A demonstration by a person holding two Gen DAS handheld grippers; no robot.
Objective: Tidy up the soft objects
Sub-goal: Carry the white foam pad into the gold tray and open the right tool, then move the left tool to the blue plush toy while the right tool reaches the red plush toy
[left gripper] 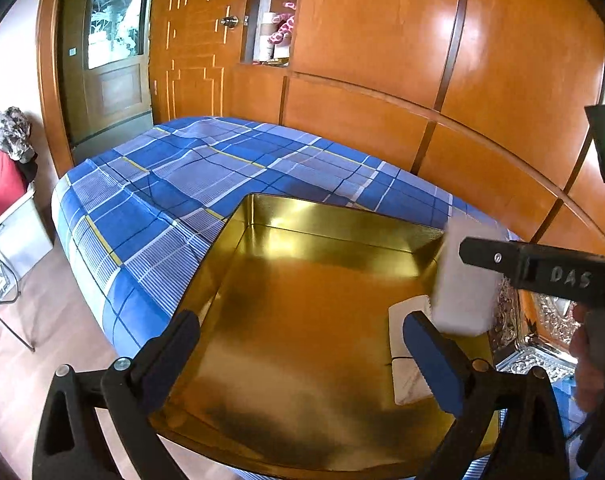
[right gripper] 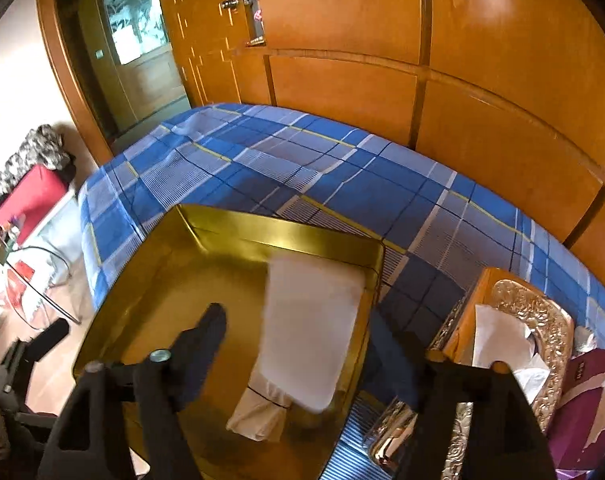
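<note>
A gold tin tray [left gripper: 302, 304] sits on the blue plaid bed; it also shows in the right wrist view [right gripper: 162, 280]. A white soft block [right gripper: 310, 332] is blurred between my right gripper's [right gripper: 302, 348] spread fingers, above the tray's right side; in the left wrist view the block [left gripper: 466, 276] sits beside the right gripper's finger [left gripper: 502, 258]. A folded cream cloth tied with a black band [right gripper: 262, 408] lies in the tray beneath it, seen also from the left [left gripper: 406, 360]. My left gripper [left gripper: 306, 364] is open and empty over the tray's near edge.
The plaid bedsheet [left gripper: 206, 176] covers the bed against an orange wooden wardrobe wall [left gripper: 382, 60]. An ornate silver tissue box [right gripper: 522, 328] and a purple pack [right gripper: 586, 400] stand right of the tray. A red chair with clothes [right gripper: 30, 192] stands at left.
</note>
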